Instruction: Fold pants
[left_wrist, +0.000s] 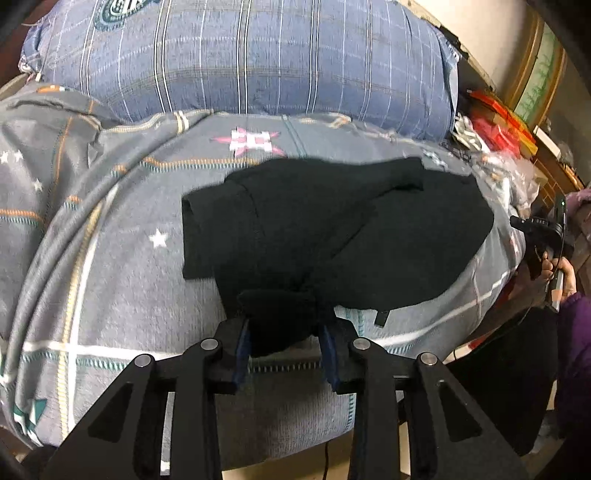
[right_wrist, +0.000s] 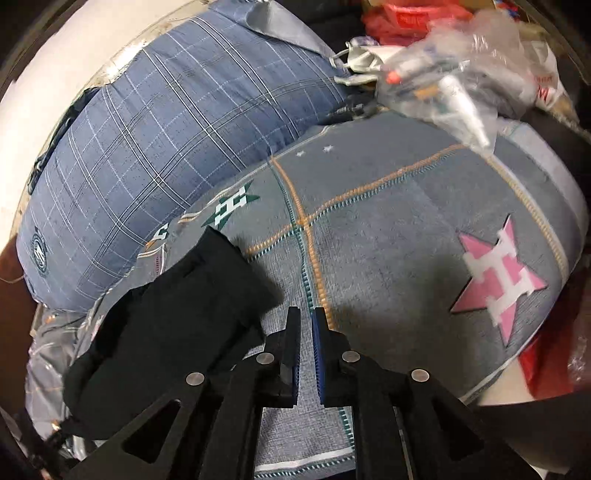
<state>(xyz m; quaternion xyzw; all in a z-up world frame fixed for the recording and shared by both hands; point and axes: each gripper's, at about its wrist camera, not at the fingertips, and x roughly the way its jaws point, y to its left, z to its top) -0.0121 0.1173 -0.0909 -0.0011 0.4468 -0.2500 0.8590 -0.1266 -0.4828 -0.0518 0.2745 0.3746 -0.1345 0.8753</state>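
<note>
Black pants lie crumpled on a grey star-patterned bedspread. My left gripper is shut on a bunched fold of the pants at their near edge, and the cloth fills the gap between its fingers. In the right wrist view the pants lie to the left of my right gripper. Its fingers stand a narrow slit apart with nothing between them, over the bare bedspread. The right gripper also shows at the far right of the left wrist view, held in a hand.
A blue plaid pillow lies behind the pants against the wall. Clear plastic bags and red packets are piled at the bed's far side. A purple sleeve is at the right edge.
</note>
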